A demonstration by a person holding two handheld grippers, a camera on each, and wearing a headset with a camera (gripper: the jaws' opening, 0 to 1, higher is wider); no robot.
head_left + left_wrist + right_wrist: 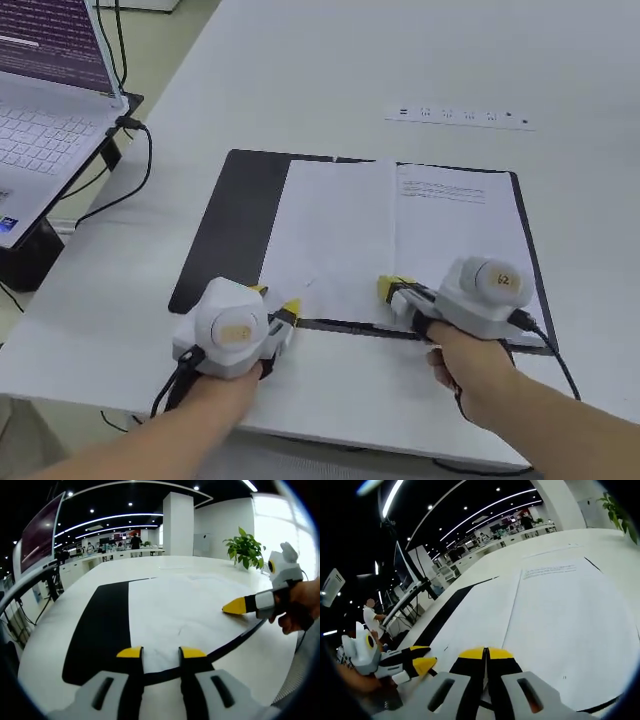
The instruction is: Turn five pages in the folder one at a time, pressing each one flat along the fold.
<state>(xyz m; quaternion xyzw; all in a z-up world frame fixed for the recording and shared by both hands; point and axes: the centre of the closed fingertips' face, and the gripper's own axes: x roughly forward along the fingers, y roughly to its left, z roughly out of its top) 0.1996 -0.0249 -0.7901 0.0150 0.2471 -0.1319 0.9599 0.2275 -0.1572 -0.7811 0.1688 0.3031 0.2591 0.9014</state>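
Note:
The black folder [225,235] lies open on the white table, a blank white page [330,235] on its left and a page with a few printed lines [455,245] on its right of the fold. My left gripper [275,302] hovers at the folder's near edge by the blank page's lower left corner; its jaws [161,653] stand open with nothing between them. My right gripper [393,289] sits low over the near end of the fold, and its yellow tips [486,653] meet, shut with nothing seen between them. The grippers point towards each other.
An open laptop [45,120] stands at the far left with a black cable [140,170] trailing over the table. A flush socket strip [460,117] lies beyond the folder. The table's near edge [330,425] runs just under my hands. A potted plant [245,547] stands far off.

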